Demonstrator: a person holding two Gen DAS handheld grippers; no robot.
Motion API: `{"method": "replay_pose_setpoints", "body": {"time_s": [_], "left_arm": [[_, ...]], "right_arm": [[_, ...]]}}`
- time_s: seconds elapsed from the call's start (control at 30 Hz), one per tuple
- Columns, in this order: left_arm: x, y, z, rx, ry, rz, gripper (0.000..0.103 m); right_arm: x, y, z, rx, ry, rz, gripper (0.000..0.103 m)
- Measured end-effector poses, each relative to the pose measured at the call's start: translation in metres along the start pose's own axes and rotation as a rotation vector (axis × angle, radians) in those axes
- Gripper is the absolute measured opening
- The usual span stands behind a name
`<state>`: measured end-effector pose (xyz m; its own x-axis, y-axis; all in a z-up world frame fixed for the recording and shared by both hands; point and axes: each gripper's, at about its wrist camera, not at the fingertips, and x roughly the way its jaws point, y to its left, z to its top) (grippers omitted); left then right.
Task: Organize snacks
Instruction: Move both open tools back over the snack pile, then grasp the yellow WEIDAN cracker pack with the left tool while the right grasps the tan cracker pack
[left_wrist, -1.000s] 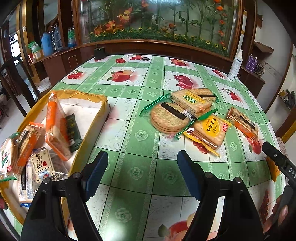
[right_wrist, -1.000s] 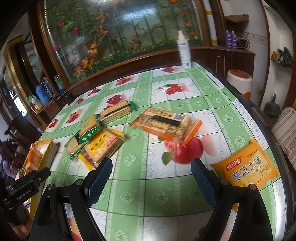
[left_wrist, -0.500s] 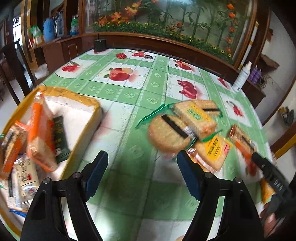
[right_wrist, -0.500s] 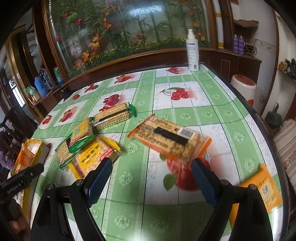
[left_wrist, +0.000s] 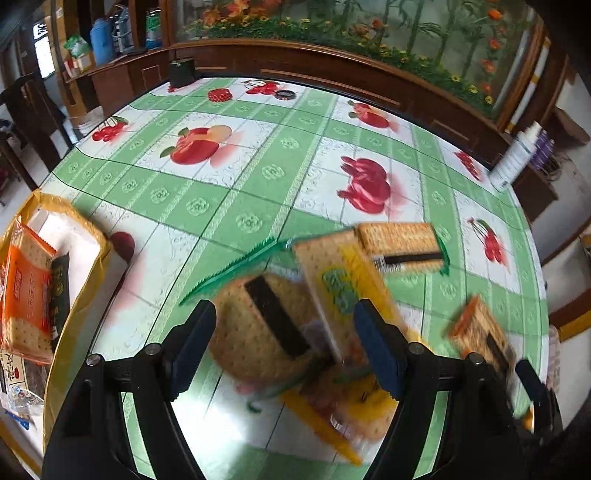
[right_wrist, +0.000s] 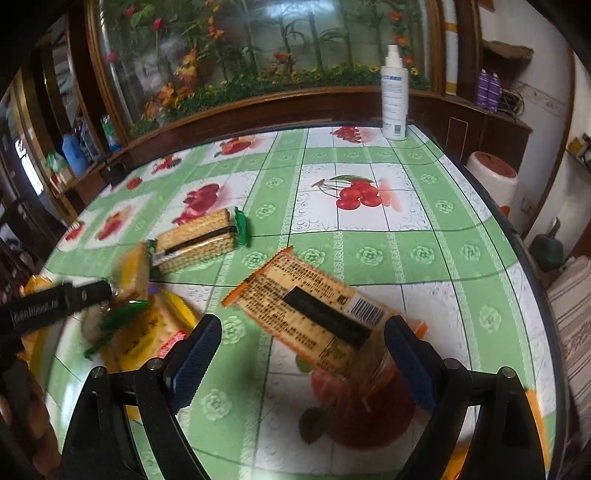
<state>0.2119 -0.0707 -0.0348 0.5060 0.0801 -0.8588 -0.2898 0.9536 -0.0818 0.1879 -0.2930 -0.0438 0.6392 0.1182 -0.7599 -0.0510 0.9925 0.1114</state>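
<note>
Table (left_wrist: 258, 177) round, under green-and-white checked oilcloth printed with cherries and apples; planter wall of artificial flowers (right_wrist: 258, 55) behind, white spray bottle (right_wrist: 394, 92) at far edge. Left claw (left_wrist: 284, 343) gaping over round cracker pack (left_wrist: 258, 332), pads clear. Right claw (right_wrist: 303, 354) spread wide, just opening further, astride orange cracker pack (right_wrist: 314, 314), not gripping. Yellow tray (left_wrist: 81, 295) holds more snacks, left.

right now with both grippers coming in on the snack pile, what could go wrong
1. The left gripper faces overlapping packs: the round cracker pack lies under the yellow-label pack, so closing may catch both or drag one.
2. The right gripper is open, its jaws just widened, around the orange-edged pack, which lies askew; it may twist or slip.
3. The two grippers work close together and could collide.
</note>
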Motion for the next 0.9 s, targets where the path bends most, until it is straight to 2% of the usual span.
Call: {"method": "replay_pose_setpoints", "body": {"time_s": [0.17,0.37,0.67,0.73,0.87,0.9], "left_arm": [[0.007,-0.012,0.009,-0.014,0.013,0.036,0.077],[0.012,-0.023,0.011,-0.011,0.005,0.074,0.078],[0.015,-0.037,0.009,0.018,-0.003,0.091,0.078],[0.015,-0.038,0.009,0.022,0.001,0.090,0.082],[0.034,-0.046,0.006,0.081,0.076,0.101,0.083],[0.034,-0.050,0.004,0.116,0.045,0.126,0.084]], "right_arm": [[0.013,0.005,0.002,-0.085,0.040,-0.020,0.098],[0.024,0.013,0.000,-0.194,0.063,-0.093,0.101],[0.034,0.013,0.004,-0.224,0.072,-0.125,0.103],[0.037,0.013,0.005,-0.229,0.079,-0.134,0.103],[0.044,0.009,0.008,-0.210,0.093,-0.113,0.103],[0.045,0.009,0.009,-0.208,0.095,-0.108,0.103]]}}
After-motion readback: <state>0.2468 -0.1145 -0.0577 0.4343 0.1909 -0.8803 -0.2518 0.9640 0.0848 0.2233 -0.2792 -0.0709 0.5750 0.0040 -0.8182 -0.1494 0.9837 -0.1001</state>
